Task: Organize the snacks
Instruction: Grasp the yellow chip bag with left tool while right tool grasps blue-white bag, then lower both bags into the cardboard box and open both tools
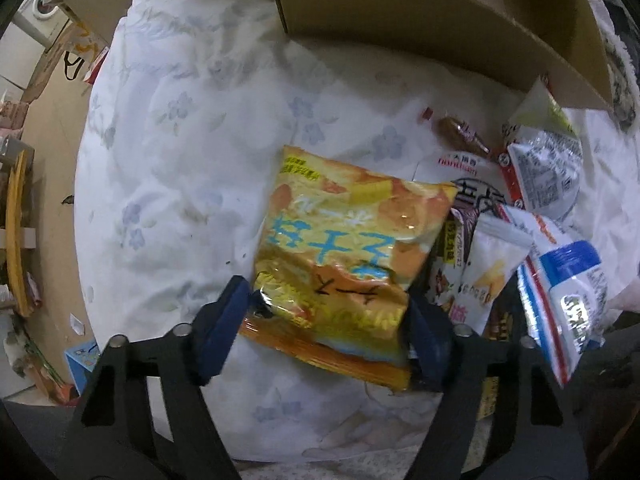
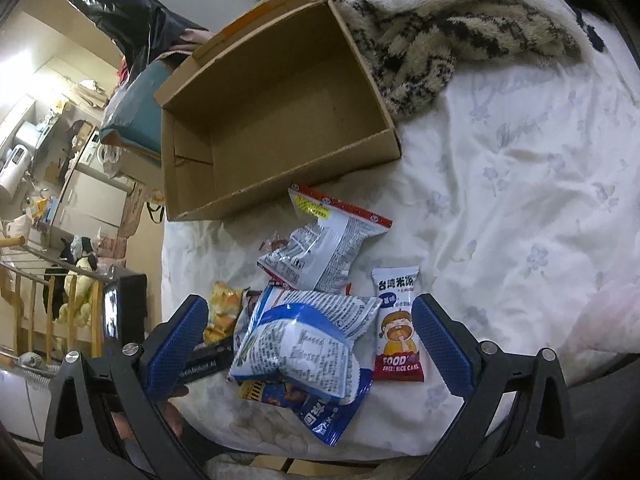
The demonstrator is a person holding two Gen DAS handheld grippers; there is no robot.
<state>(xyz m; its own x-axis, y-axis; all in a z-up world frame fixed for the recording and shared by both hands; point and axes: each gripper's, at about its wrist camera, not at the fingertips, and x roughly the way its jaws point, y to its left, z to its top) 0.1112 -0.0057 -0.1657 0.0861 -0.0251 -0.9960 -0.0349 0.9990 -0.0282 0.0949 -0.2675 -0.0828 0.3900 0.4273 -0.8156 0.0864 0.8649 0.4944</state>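
The left tongs (image 1: 326, 320) grip a yellow chip bag (image 1: 344, 256) by its lower edge, lifted over the bed (image 1: 180, 160), left of the snack pile. The right tongs (image 2: 310, 344) spread wide, straddling a blue-and-white bag (image 2: 308, 340) beside a rice cake bar (image 2: 398, 324). The cardboard box (image 2: 276, 112) lies open beyond.

— I'm reading "FOOD" and "SWEET RICE CAKE" on the red-bottomed rice cake packet (image 2: 397, 322), Chinese characters up top.

— Anything else?

— Big blue characters across the yellow snack bag (image 1: 340, 256); small print on the silver packets won't resolve.
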